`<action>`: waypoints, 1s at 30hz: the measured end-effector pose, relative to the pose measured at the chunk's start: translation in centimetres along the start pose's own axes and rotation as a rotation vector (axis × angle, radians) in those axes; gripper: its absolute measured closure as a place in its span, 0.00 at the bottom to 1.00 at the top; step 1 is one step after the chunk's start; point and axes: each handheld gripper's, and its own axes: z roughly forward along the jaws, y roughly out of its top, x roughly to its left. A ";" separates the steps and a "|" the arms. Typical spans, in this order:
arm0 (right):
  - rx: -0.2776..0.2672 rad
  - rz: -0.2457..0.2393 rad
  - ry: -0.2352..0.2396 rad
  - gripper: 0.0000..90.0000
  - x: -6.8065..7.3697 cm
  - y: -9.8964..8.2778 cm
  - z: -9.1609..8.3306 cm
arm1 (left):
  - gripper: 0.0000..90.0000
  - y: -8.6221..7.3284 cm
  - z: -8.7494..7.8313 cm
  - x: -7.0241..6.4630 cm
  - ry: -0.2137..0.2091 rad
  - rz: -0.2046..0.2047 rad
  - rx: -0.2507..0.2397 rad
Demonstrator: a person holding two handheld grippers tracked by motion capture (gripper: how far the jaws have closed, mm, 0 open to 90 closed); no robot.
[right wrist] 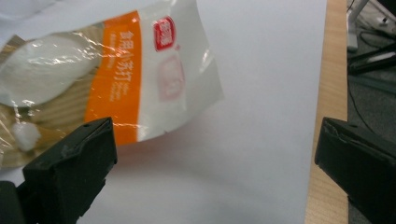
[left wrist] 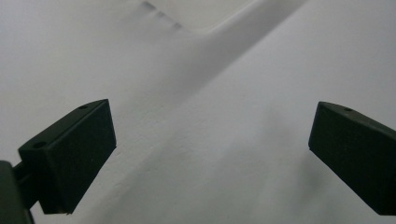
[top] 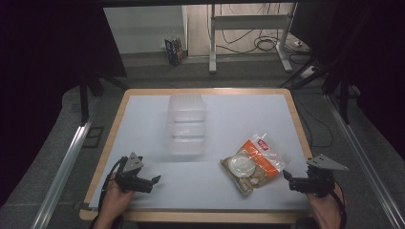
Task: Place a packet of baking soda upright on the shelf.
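While wide open, right hand-held gripper (top: 288, 177) low, level, beside snack bag (top: 253, 162)

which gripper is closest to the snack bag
The right gripper: its open jaws point at the snack bag just beside it. The left gripper, also open, sits across the table, nearer the clear container.

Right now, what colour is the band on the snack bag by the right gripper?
Orange, with white lettering, beside a white end carrying a red logo on the snack bag. It shows best in the right gripper view.
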 end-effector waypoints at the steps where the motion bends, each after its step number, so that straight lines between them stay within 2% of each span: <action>1: 0.016 -0.001 -0.001 0.00 -0.2 -0.1 0.1 | 0.01 0.0 0.0 0.1 -0.003 -0.002 -0.001; 6: 0.035 0.006 0.005 0.00 -0.6 -0.4 0.3 | 0.01 0.0 0.1 0.2 -0.009 -0.009 -0.007; 11: 0.030 0.027 0.007 0.00 -0.7 -0.5 0.0 | 0.01 0.1 0.2 0.0 -0.021 0.009 -0.003; 17: 0.033 0.062 0.041 0.00 -0.8 -0.7 -0.1 | 0.01 0.2 0.4 -0.1 -0.024 0.024 0.001; 21: 0.029 0.059 0.046 0.00 -0.7 -0.6 0.0 | 0.01 0.2 0.5 -0.1 -0.024 0.026 0.002; 24: -0.002 0.047 0.056 0.00 -0.5 -0.4 -0.2 | 0.01 0.1 0.5 -0.1 -0.020 0.029 0.007; 30: -0.004 0.030 0.060 0.00 0.0 0.0 -0.3 | 0.01 0.0 0.4 -0.1 -0.015 0.035 0.011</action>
